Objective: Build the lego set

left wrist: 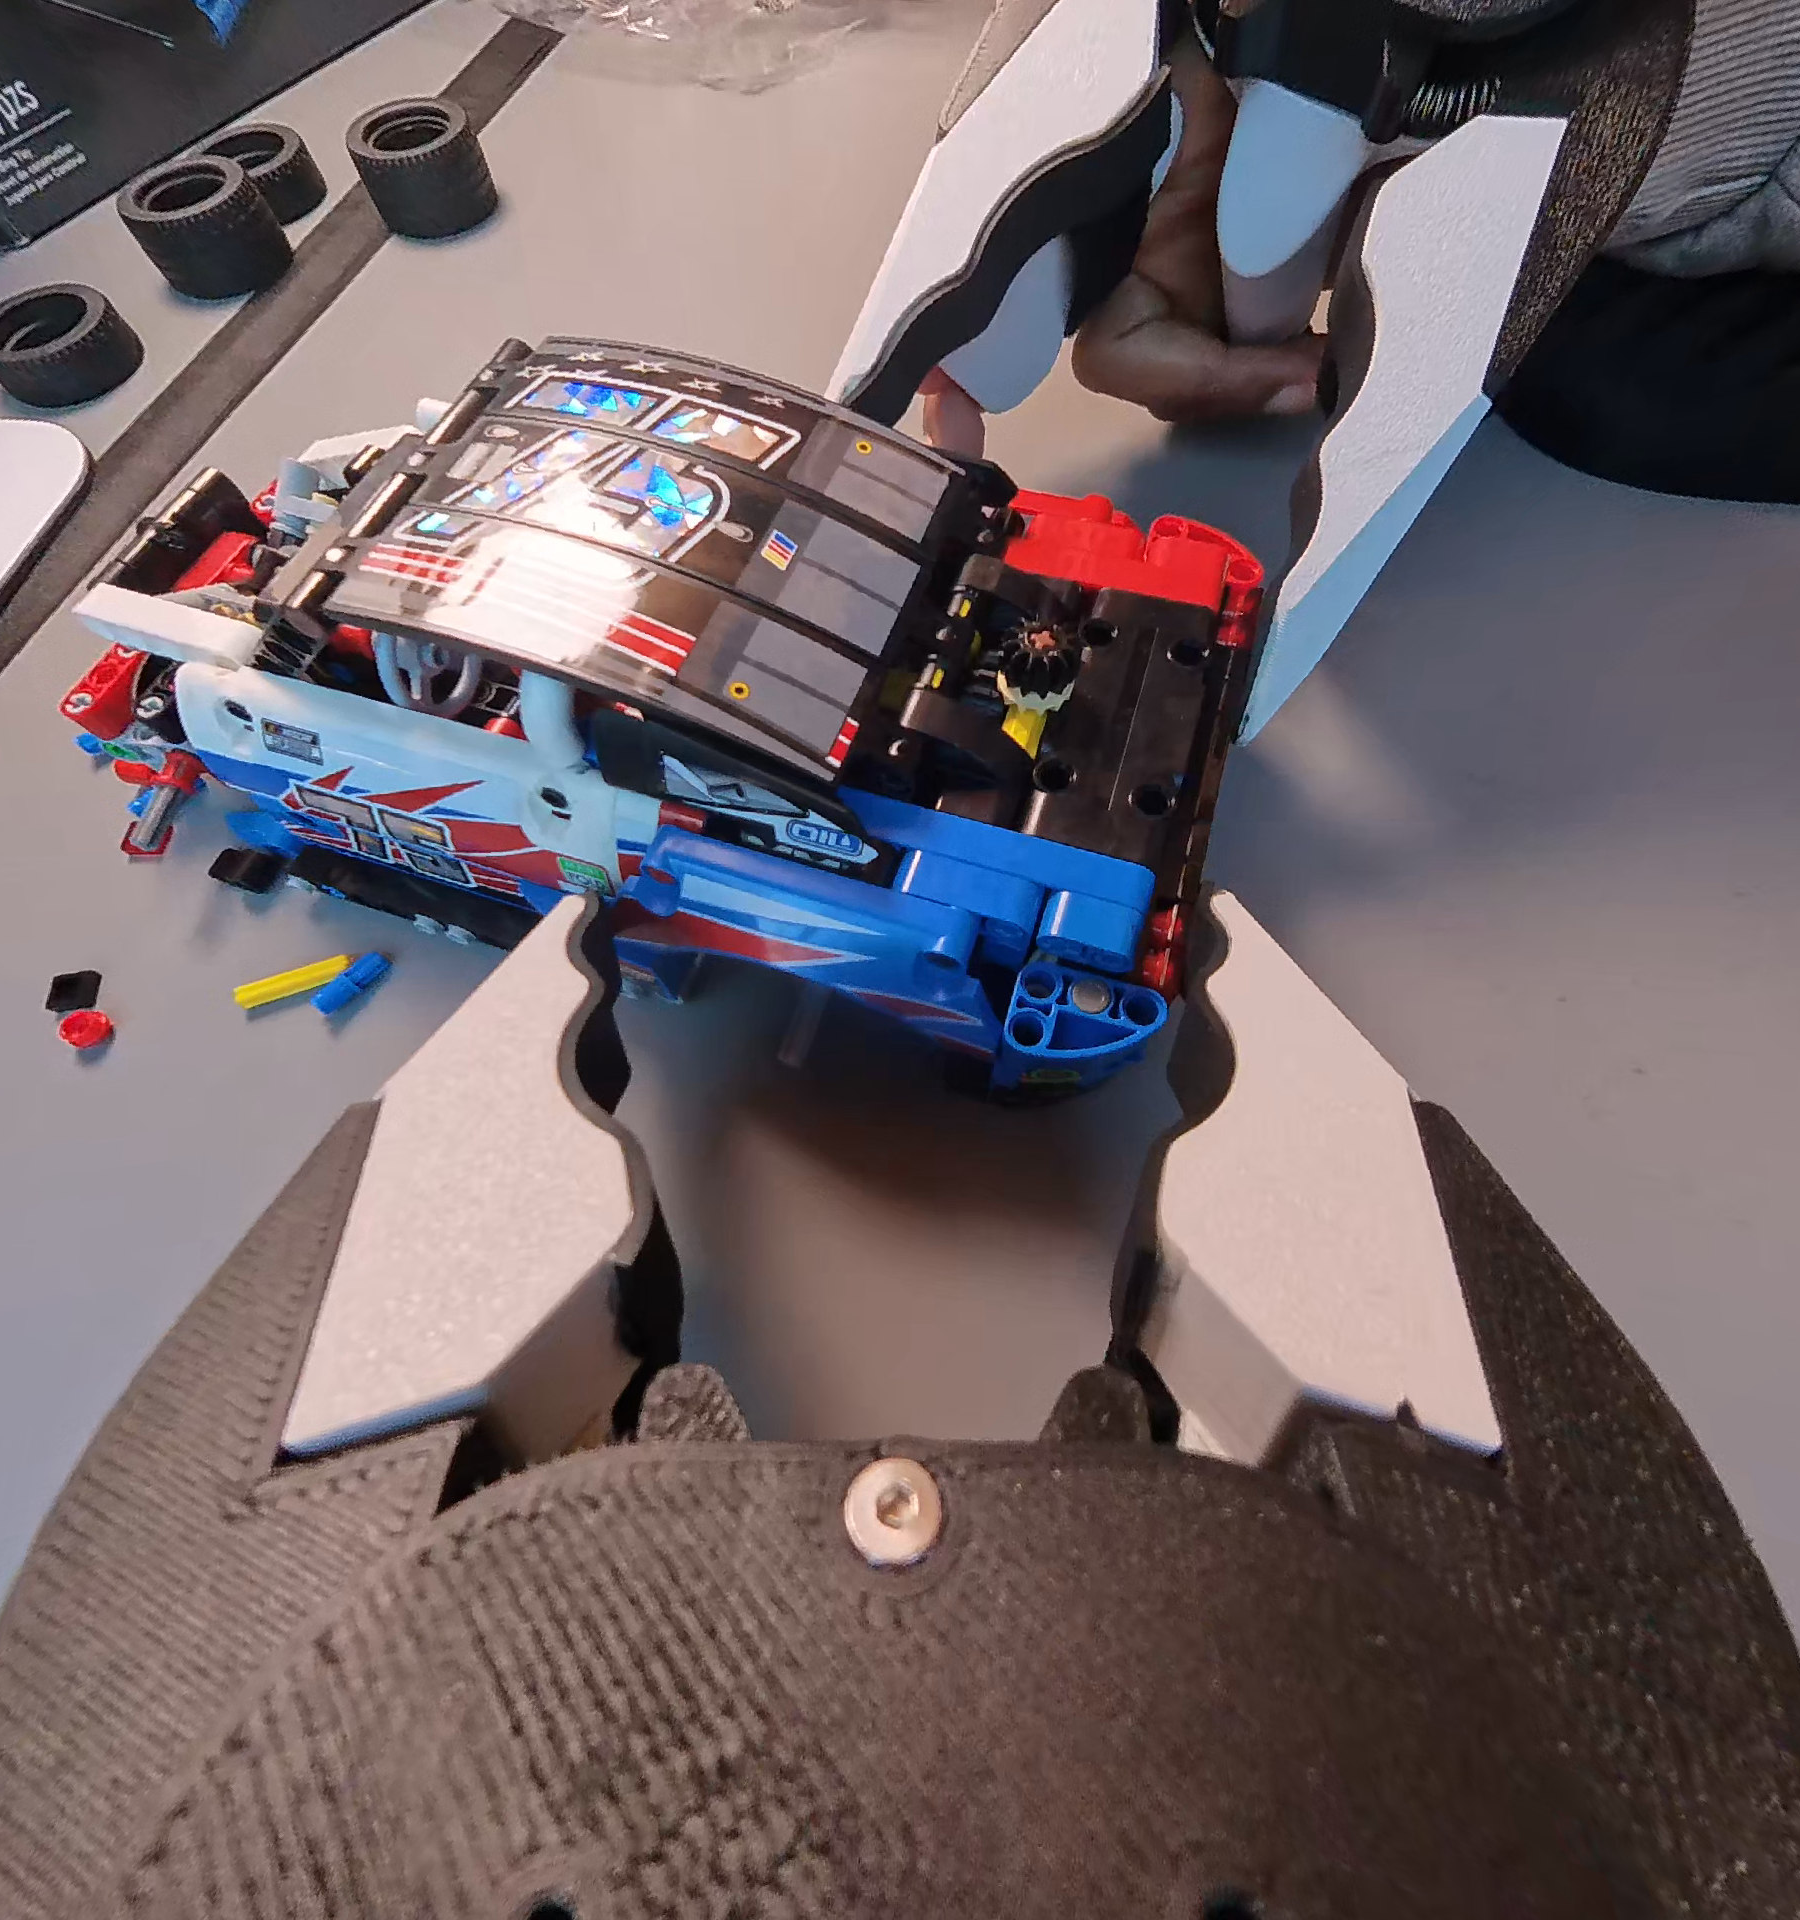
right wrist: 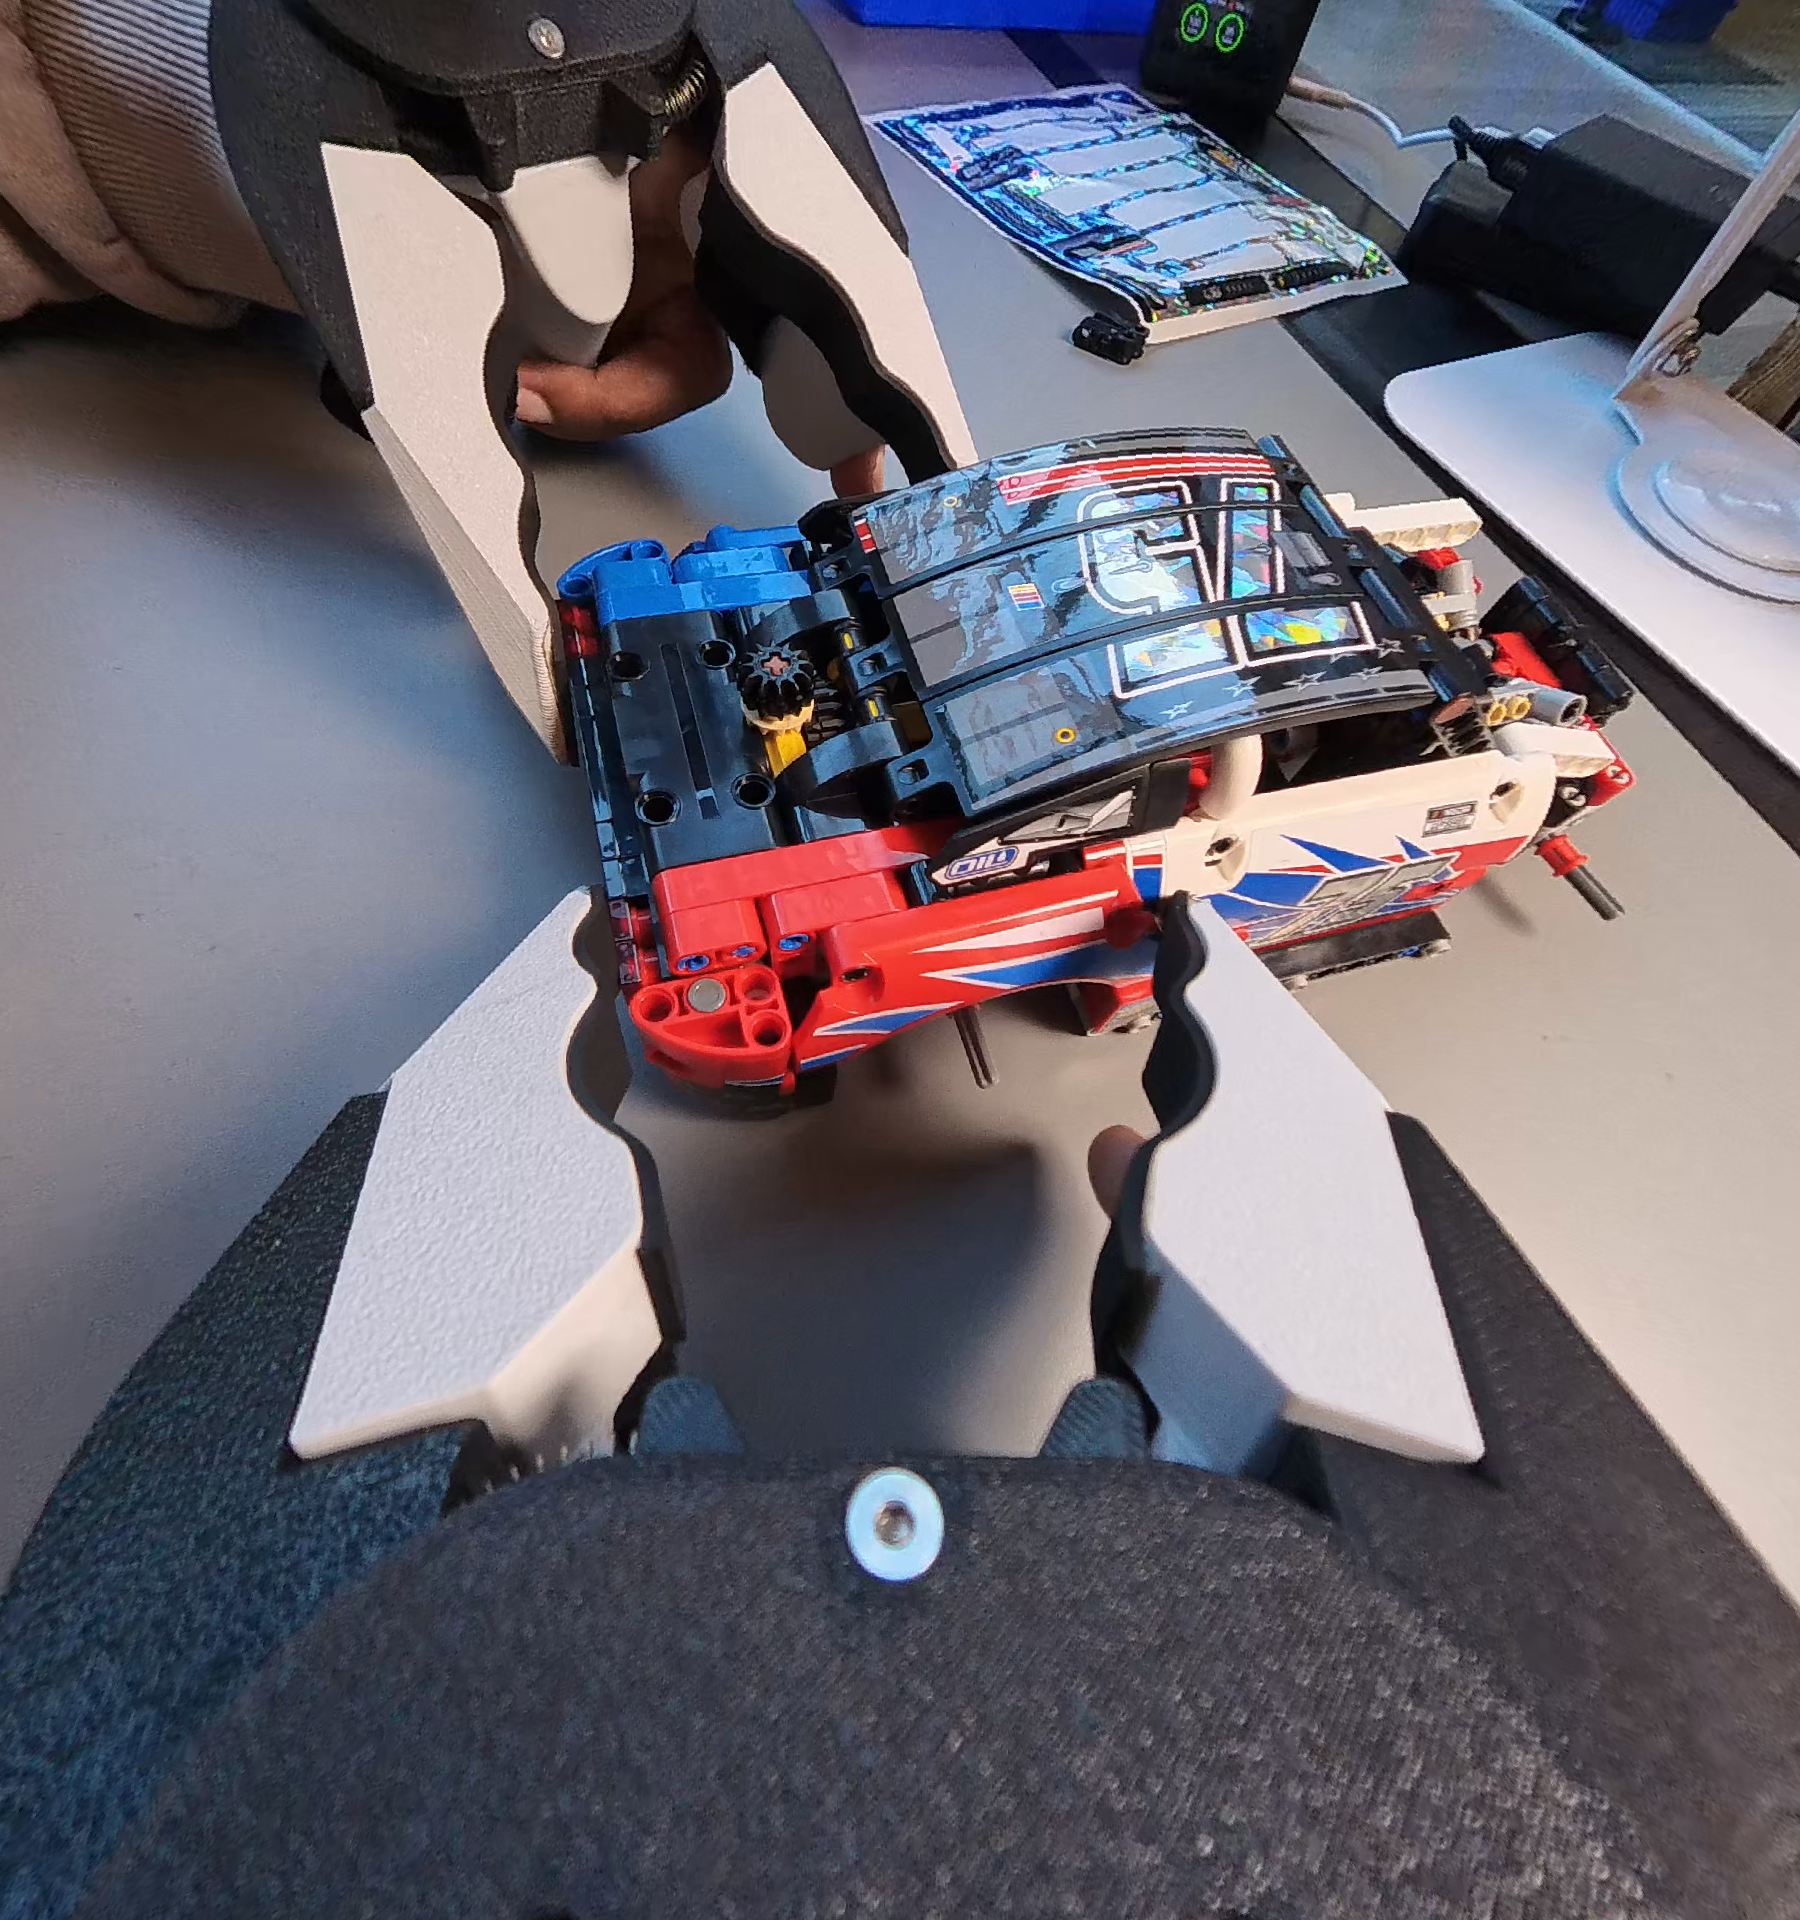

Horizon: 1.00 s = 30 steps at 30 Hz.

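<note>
Both jaws are spread wide and grip nothing. The left gripper [left wrist: 891, 935] faces the car's [left wrist: 667, 665] blue side, the right gripper [right wrist: 880, 935] its red side, the tips beside the car's rear end. The car rests wheel-less on the grey desk [left wrist: 1498, 935]. Four tyres [left wrist: 205, 223] lie far left, small loose pieces [left wrist: 314, 982] near them, a sticker sheet [right wrist: 1135, 197] beyond.

car: lego race car [right wrist: 1062, 748], wheel-less, flat on grey table [right wrist: 200, 831], red flank facing camera, blue flank far side
roof: black curved panels, holographic stickers
right gripper [right wrist: 885, 935]: jaws spread wide, tips at red flank near rear end
left gripper [right wrist: 761, 582]: opposite side, jaws spread wide, one fingertip touching rear edge
background: sticker sheet [right wrist: 1135, 197], black power adapter [right wrist: 1592, 229], white stand base [right wrist: 1644, 520]
</note>
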Available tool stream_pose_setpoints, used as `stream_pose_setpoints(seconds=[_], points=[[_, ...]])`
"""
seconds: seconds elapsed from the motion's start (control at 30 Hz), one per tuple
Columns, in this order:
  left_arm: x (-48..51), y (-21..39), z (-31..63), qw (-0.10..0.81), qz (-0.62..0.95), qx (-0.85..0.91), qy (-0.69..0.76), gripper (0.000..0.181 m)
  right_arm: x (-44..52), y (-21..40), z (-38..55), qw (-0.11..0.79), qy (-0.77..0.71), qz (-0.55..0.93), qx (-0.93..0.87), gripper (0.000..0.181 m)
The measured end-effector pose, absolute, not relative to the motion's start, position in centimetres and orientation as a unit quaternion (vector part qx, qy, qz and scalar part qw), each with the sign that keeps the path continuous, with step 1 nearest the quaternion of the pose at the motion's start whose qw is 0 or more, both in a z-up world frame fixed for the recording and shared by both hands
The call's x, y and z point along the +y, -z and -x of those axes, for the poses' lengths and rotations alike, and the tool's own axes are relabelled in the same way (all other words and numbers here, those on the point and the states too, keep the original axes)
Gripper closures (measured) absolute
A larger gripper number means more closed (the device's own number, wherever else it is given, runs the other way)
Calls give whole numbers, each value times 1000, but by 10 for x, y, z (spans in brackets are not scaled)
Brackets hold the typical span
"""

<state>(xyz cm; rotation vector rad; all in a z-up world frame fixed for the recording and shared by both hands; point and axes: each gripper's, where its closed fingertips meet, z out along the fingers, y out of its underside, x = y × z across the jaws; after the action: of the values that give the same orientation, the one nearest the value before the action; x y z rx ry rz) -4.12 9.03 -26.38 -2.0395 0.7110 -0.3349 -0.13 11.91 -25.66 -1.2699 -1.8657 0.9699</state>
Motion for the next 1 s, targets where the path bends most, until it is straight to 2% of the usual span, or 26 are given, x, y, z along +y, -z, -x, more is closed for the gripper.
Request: stream_pose_setpoints(seconds=[0.53,0.9,1.0], points=[[90,264,40,464,831,276,137,76,118,256,2,338,-373,486,-715,82],[90,264,35,465,841,245,129,64,114,257,7,348,-357,527,-688,72],[93,263,36,470,844,223,128,69,115,256,7,349,-360,532,-683,74]])
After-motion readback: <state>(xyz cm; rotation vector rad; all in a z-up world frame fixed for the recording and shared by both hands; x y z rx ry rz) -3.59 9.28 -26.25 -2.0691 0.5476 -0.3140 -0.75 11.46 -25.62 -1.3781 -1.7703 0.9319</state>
